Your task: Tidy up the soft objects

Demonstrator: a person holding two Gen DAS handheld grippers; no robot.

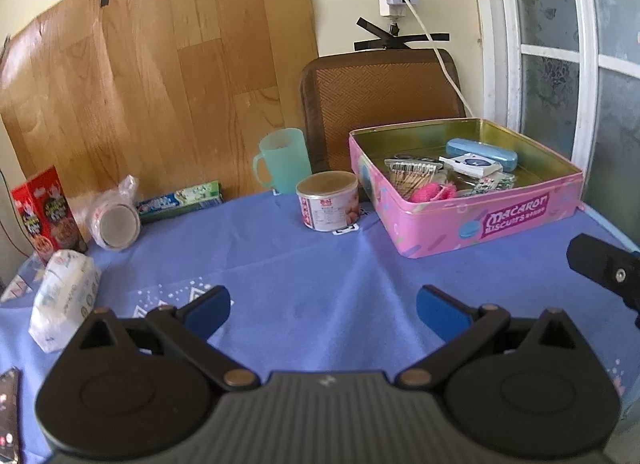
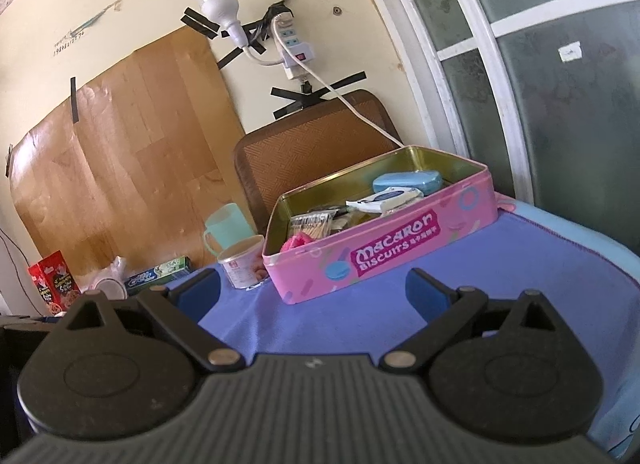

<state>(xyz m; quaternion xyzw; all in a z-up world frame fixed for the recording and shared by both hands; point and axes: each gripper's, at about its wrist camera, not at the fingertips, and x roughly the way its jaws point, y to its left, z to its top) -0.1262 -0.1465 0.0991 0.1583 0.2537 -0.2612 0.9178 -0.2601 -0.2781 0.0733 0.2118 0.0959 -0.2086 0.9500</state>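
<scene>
With both the left gripper [image 1: 323,314] and right gripper [image 2: 313,292] spread empty above the blue tablecloth [image 1: 320,264], the left should straddle the tissue pack [image 1: 64,300] squarely before carrying it toward the far pink biscuit tin [image 1: 472,219].

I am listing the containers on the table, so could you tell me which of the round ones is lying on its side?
The plastic-wrapped round tub beside the red box lies tipped, its round face showing; the labelled can and green mug stand upright.
</scene>
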